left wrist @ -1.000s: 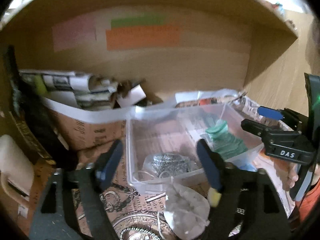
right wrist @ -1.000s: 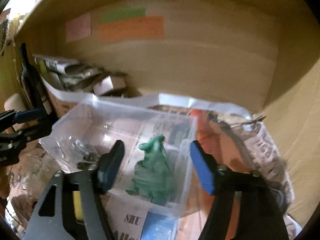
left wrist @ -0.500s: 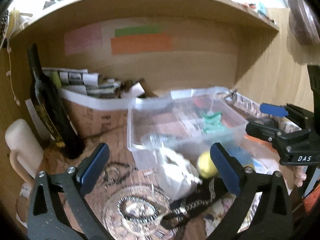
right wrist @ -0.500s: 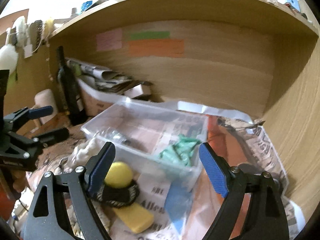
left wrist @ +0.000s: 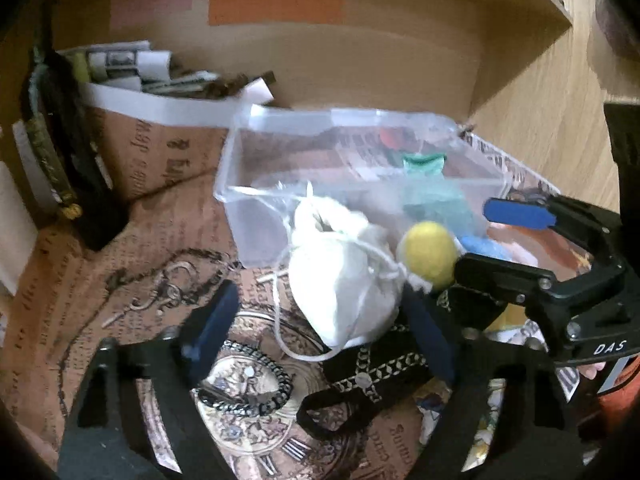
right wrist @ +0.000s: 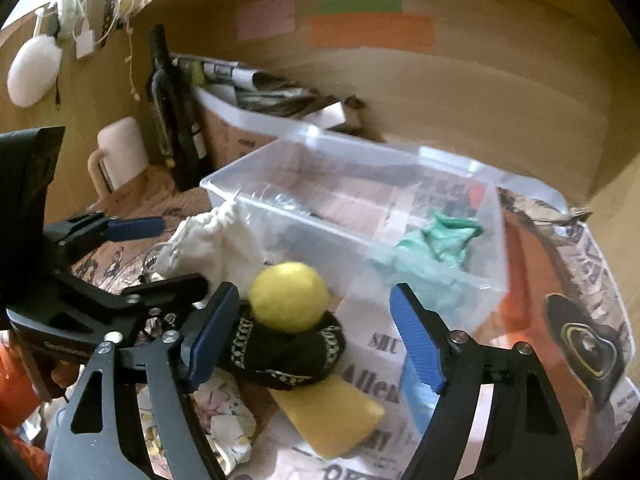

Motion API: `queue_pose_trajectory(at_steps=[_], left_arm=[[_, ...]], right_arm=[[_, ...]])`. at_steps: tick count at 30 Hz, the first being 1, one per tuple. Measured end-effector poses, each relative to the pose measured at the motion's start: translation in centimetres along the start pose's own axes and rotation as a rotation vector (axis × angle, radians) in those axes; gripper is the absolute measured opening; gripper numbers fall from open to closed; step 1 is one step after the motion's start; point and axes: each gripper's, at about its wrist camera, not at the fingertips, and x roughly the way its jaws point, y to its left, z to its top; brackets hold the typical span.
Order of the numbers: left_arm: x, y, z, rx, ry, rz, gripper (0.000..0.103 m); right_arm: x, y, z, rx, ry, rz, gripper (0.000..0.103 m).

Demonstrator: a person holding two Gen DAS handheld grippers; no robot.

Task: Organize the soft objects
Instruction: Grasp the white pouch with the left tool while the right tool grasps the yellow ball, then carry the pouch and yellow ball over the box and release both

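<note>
Both fingers (left wrist: 208, 332) apart, empty-handed.

Wooden shelf (right wrist: 500, 92), covered in newspaper (left wrist: 168, 236). Clear tub (right wrist: 432, 272) at centre; bottle (right wrist: 172, 108) and mug (right wrist: 120, 152) at ten o'clock.

A dark wine bottle (right wrist: 172, 116) stands upright at the back left of the tabletop (left wrist: 80, 280), which is covered in printed newspaper-style paper. Beside the bottle, a cardboard box (right wrist: 236, 132) holds rolled newspapers (left wrist: 120, 64). A cream mug (right wrist: 118, 152) sits left of the bottle. Pink, green and orange sticky notes (right wrist: 372, 32) mark the wooden back wall. A glass dish (left wrist: 244, 392) holds a dark beaded bracelet (left wrist: 248, 380).
</note>
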Motion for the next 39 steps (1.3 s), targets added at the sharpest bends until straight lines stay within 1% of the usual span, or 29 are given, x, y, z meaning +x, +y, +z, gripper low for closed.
queue_pose_trajectory(at_steps=[2,3,5,6,8,9,11,12,15,20,26,28,32,34,39], left_arm=[[0.5,0.0,-0.2,0.001,0.013,-0.012,0.068],[0.6,0.0,-0.2,-0.002,0.015,-0.021,0.065],[0.7,0.1,-0.3,-0.006,0.016,-0.046,0.054],[0.6,0.1,-0.3,-0.005,0.014,-0.061,0.051],[0.6,0.0,-0.3,0.001,0.015,-0.074,0.042],[0.6,-0.1,-0.3,0.007,0.018,-0.074,0.041],[0.6,-0.3,-0.4,0.014,0.018,-0.075,0.032],[0.6,-0.3,-0.4,0.016,0.017,-0.075,0.032],[0.2,-0.4,-0.5,0.020,0.008,-0.069,0.029],[-1.3,-0.6,-0.4,0.027,-0.013,-0.078,0.026],[-4.0,-0.9,0.3,0.034,-0.073,-0.074,0.024],[-4.7,-1.0,0.6,0.033,-0.090,-0.074,0.024],[-5.9,-1.1,1.9,0.026,-0.142,-0.069,0.024],[-6.4,-1.1,2.7,0.019,-0.171,-0.071,0.024],[-7.2,-1.0,5.0,0.006,-0.235,-0.072,0.024]], right_arm=[[0.6,0.3,0.0,-0.007,0.016,0.018,0.070],[1.1,0.4,0.0,-0.013,0.027,0.021,0.065],[1.7,0.6,0.0,-0.017,0.045,0.027,0.061],[1.9,0.7,-0.1,-0.017,0.054,0.034,0.058],[2.3,0.6,0.0,-0.009,0.067,0.056,0.054],[2.4,0.5,0.0,-0.004,0.072,0.065,0.052],[2.9,0.3,0.1,0.006,0.087,0.083,0.047],[3.2,0.4,0.1,0.008,0.096,0.091,0.044],[3.7,0.4,0.1,0.010,0.103,0.097,0.042],[2.6,0.8,0.1,-0.005,0.067,0.072,0.040],[0.4,0.6,0.6,0.000,0.001,0.046,0.040],[-0.7,0.5,0.9,0.002,-0.033,0.032,0.040],[-2.0,0.2,1.4,0.012,-0.082,0.013,0.040],[-2.5,0.0,1.7,0.015,-0.108,-0.016,0.040],[-4.1,-1.4,2.4,0.061,-0.176,-0.045,0.040]])
